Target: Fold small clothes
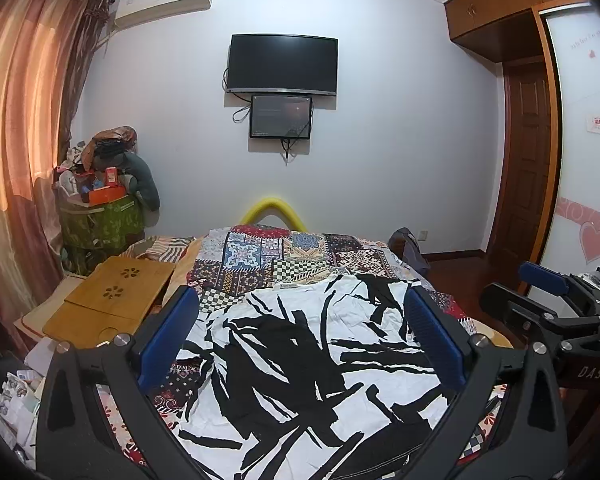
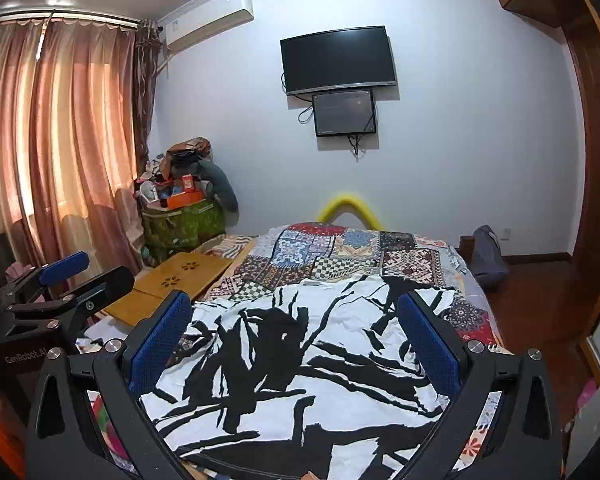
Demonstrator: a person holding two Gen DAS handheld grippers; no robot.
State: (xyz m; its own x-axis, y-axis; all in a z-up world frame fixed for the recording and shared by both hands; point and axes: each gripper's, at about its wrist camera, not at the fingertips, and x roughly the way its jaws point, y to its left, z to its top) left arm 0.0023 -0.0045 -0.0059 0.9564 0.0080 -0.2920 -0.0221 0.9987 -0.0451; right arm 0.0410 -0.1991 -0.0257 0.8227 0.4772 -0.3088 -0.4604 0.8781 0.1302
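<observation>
Covering the patchwork bedspread, a black-and-white garment; curtains left.

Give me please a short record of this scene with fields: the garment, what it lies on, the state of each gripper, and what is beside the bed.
garment: black-and-white shirt, spread out but wrinkled, not yet folded
surface: patchwork bedspread on the bed
left gripper: open, above the shirt, holding nothing
right gripper: open, above the shirt, holding nothing
beside the bed: wooden lap desk, on the window side
far corner: green bag piled with things
wall: television, screen dark
</observation>
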